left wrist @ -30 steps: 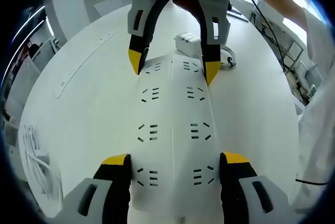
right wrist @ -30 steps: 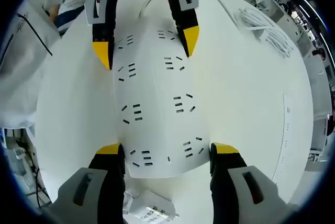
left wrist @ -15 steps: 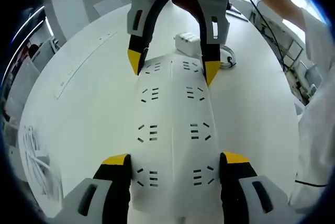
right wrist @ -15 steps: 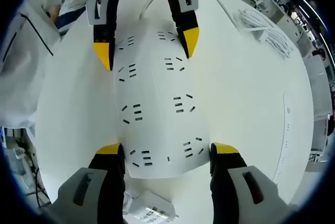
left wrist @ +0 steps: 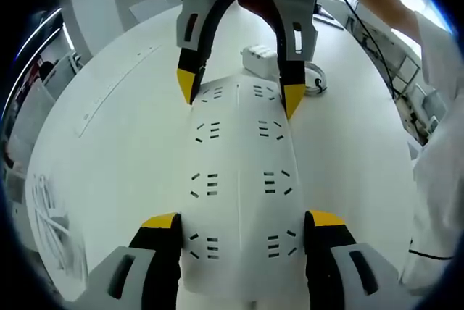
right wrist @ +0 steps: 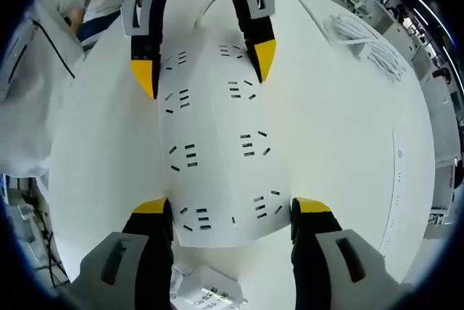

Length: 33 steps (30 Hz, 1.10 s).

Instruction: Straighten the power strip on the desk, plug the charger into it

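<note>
The white power strip lies flat on the desk, and both grippers straddle it — left gripper at one end, right gripper at the other, jaws spread wide along its long edges; whether they touch it is hard to tell. The charger sits just past the strip's far end from the left gripper, beside a coiled cable. The strip looks stiff, light and probably slick, so I'd squeeze those long side edges at both ends and turn it as one piece.
</note>
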Motion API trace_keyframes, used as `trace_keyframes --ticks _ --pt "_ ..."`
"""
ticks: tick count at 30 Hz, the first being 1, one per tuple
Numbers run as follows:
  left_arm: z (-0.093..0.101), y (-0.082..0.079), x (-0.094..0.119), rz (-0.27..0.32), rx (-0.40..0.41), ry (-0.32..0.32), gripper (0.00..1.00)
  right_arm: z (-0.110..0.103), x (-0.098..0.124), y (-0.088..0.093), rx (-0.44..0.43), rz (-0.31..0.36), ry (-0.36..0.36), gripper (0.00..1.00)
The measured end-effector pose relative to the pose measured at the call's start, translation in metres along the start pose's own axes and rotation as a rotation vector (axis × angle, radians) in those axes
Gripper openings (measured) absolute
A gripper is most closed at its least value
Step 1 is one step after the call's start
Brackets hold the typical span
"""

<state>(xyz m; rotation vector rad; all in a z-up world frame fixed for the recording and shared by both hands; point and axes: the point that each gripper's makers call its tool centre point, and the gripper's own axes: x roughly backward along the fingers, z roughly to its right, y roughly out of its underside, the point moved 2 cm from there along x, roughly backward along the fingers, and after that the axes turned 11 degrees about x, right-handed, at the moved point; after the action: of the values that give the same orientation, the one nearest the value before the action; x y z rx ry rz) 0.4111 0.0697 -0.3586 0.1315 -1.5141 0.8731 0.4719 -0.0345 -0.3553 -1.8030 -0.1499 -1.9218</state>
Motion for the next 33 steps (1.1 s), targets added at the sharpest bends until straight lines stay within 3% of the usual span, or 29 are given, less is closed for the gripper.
trace_keyframes --ticks 33 --pt "-0.0006 -0.0009 -0.0010 0.010 -0.010 0.008 0.70 -0.0071 0.0006 -0.0007 -0.044 0.011 0.020 0.65"
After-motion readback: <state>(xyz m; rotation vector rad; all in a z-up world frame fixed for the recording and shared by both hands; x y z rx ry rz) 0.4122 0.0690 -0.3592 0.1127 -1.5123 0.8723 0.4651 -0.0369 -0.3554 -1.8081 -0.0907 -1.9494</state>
